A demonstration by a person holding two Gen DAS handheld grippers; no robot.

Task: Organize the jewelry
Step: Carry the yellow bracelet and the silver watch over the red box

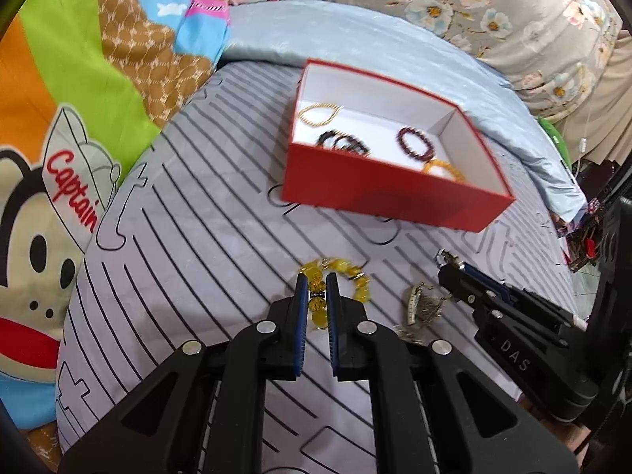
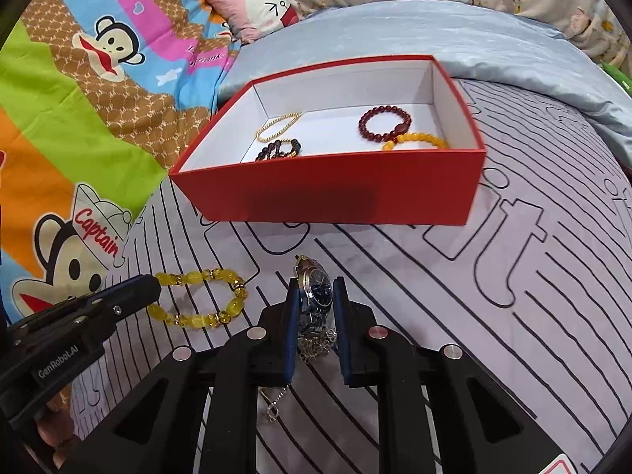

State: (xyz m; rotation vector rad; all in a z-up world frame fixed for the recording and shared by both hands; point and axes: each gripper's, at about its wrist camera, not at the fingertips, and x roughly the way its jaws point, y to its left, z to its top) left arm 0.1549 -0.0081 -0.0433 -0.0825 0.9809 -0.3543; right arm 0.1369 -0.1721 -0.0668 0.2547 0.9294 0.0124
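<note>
A red box [image 1: 391, 187] [image 2: 328, 193] with a white inside stands on the striped sheet and holds a gold chain bracelet [image 2: 278, 125], a dark bead bracelet [image 2: 278, 150], a dark red bead bracelet [image 2: 385, 124] and an orange bead bracelet [image 2: 418, 141]. A yellow bead bracelet [image 1: 347, 280] [image 2: 197, 302] lies before the box. My left gripper [image 1: 317, 280] [image 2: 152, 292] has its fingers closed around one side of it. My right gripper [image 2: 316, 286] [image 1: 448, 266] is closed on a silver watch [image 2: 316, 296] with a blue dial. A thin chain [image 2: 276, 403] lies under it.
The grey striped sheet [image 2: 513, 316] covers the bed. A colourful cartoon blanket [image 1: 59, 138] lies at the left, a light blue quilt [image 2: 434, 31] behind the box, a pink pillow [image 2: 256, 4] beyond. The bed edge and clutter [image 1: 584, 237] are at the right.
</note>
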